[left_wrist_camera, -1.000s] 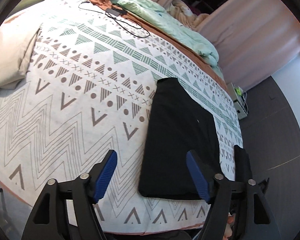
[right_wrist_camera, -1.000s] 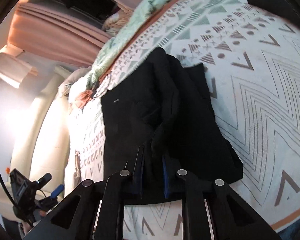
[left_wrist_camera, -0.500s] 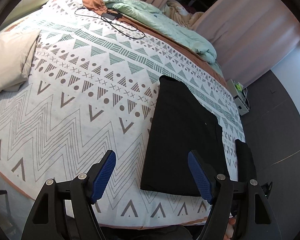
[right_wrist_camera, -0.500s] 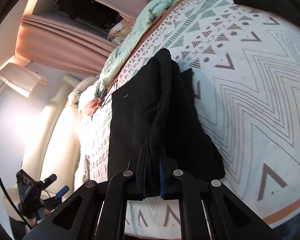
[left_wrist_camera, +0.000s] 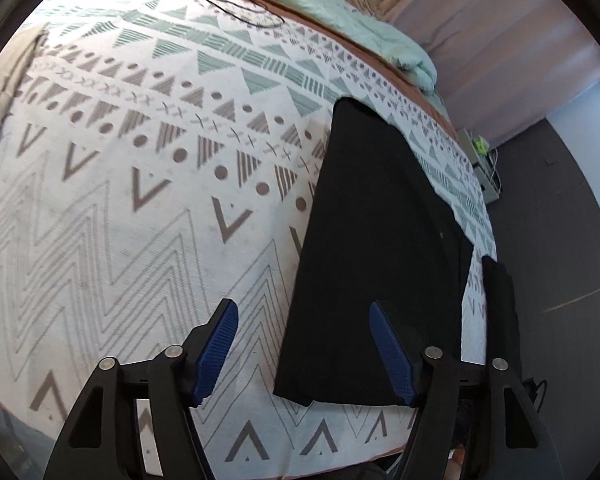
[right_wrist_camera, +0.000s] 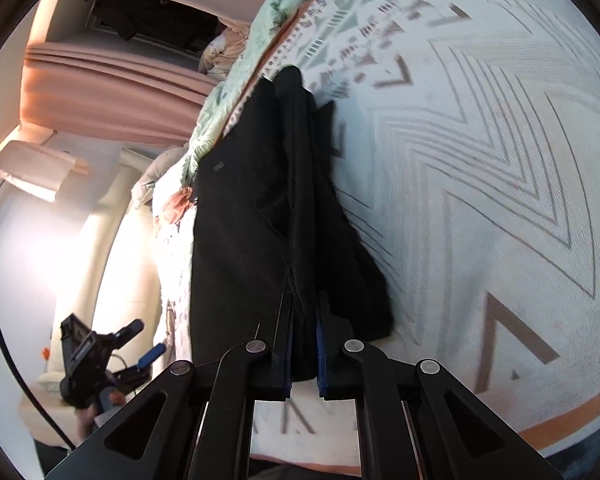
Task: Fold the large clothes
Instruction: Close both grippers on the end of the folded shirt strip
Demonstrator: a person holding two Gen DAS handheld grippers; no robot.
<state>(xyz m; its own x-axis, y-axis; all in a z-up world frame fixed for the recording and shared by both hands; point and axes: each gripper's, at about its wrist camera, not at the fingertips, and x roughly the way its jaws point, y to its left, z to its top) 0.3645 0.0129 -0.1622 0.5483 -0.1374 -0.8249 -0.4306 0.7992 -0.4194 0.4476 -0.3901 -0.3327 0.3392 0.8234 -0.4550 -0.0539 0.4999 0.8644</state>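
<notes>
Right claw [right_wrist_camera: 303, 344] clenched on a raised fold of the black garment [right_wrist_camera: 244, 216], frame centre. Left claw [left_wrist_camera: 304, 344] spread wide, empty, above the bed [left_wrist_camera: 140, 200].

Daylight glare left; fisheye-warped edges, motion blur.

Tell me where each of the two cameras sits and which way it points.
Left wrist: on the open left gripper, looking along its blue-padded fingers across the patterned white bedspread at the black garment.
Right wrist: on the right gripper, rolled sideways, shut on a pinched-up fold of the garment.
Shared: garment, bedspread, mint-green quilt, pink curtains.
</notes>
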